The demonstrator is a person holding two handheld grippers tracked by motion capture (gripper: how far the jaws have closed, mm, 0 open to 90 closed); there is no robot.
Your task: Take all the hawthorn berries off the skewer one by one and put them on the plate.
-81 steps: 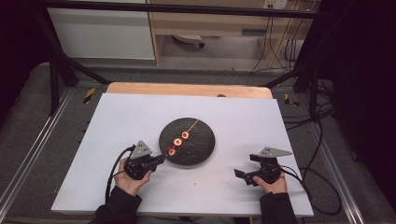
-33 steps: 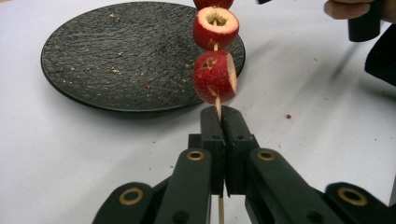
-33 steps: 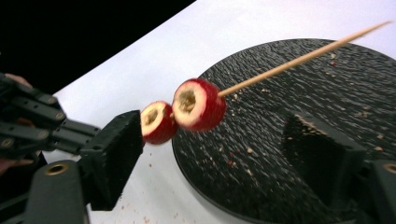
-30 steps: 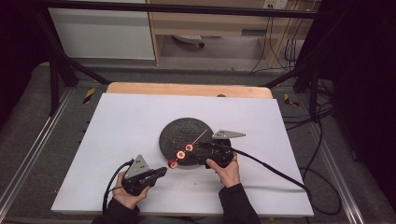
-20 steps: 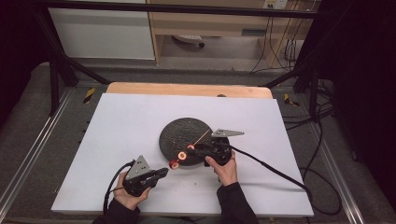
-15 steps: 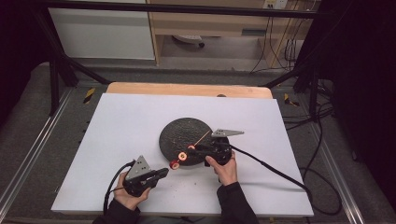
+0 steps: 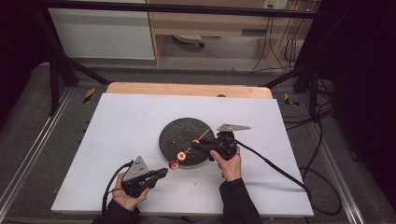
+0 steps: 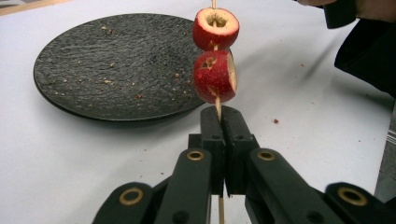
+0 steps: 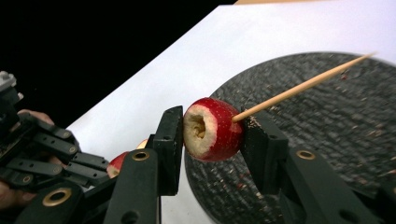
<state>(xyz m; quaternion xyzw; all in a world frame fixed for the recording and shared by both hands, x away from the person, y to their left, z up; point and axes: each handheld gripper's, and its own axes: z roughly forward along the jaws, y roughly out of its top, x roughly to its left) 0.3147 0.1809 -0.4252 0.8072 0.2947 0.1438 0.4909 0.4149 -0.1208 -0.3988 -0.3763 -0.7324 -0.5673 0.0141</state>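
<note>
Black textured plate (image 7: 186, 140) sits mid-table on white sheet (image 7: 116, 121), scattered with crumbs and red peel specks; a few more specks on the sheet just off its near rim. Wooden table edge (image 7: 187, 88) beyond the sheet, far side of the plate. Cables trail from both tools across the sheet, well clear of the plate.

Skewer (image 9: 303, 86): thin pale wooden stick, lying slantwise over the plate's near-right rim, far tip above the plate. Carries two hollowed red fruit pieces, cored, pale flesh inside, speckled skin. Lower piece (image 8: 215, 77) hangs just off the plate's near rim, upper piece (image 9: 212, 129) just above the rim.

Left gripper (image 8: 219, 121): jaws together, pinched on the skewer's bare end right below the lower piece, near side of the plate. Right gripper (image 9: 210, 135): jaws just closed in, now clamped on the upper piece from both sides, over the plate's near edge. Nothing between the two tools except the lower piece.
</note>
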